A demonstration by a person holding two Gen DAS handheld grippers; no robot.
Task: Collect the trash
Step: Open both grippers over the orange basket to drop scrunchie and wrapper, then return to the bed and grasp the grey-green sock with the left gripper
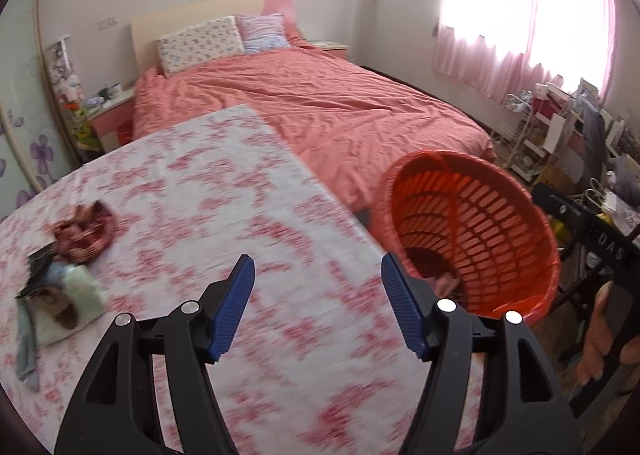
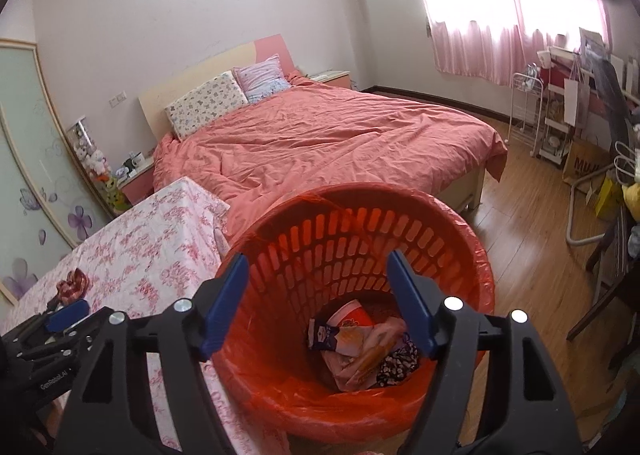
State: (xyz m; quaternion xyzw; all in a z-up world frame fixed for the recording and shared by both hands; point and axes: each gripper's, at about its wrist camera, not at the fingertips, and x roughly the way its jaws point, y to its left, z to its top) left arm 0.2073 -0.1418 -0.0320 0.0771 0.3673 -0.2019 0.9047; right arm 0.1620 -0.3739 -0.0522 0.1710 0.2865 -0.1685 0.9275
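While both our grippers hang w/ jaws spread wide and nothing between the blue pads, the trash is split between two spots. Our left gripper (image 1: 318, 267) sits over the table (image 1: 208, 191), which wears a white cloth w/ pink flower print; its pads are apart and hold nothing. Our right gripper (image 2: 316, 265) is above the red basket (image 2: 476, 251), jaws also wide, gripping nothing.

That basket is a slotted plastic bin lined w/ a red bag, standing on the wood floor (image 2: 532, 191) just beside the table's edge, btwn table and bed (image 2: 332, 135). At its bottom lies collected trash (image 2: 360, 347): a red-and-white cup, a blue-white wrapper, crumpled pink and yellowish bits, plus something dark w/ a white pattern.

Still on the table, far left in the left wrist view, are leftover pieces: a crumpled red patterned wrapper (image 1: 86, 231), and just below it a pale green-white packet (image 1: 78, 303) w/ a dark scrap touching its top and a grey-blue strip (image 1: 26, 347) trailing down beside it. All of these are well apart from our left pads. From the right wrist view we see the red wrapper again, near the left gripper's blue tip.

A hand (image 1: 604, 339) shows at the right edge of the left view, wrapped round a black handle. Left view is motion-blurred on the cloth, so fine detail there we can't tell.
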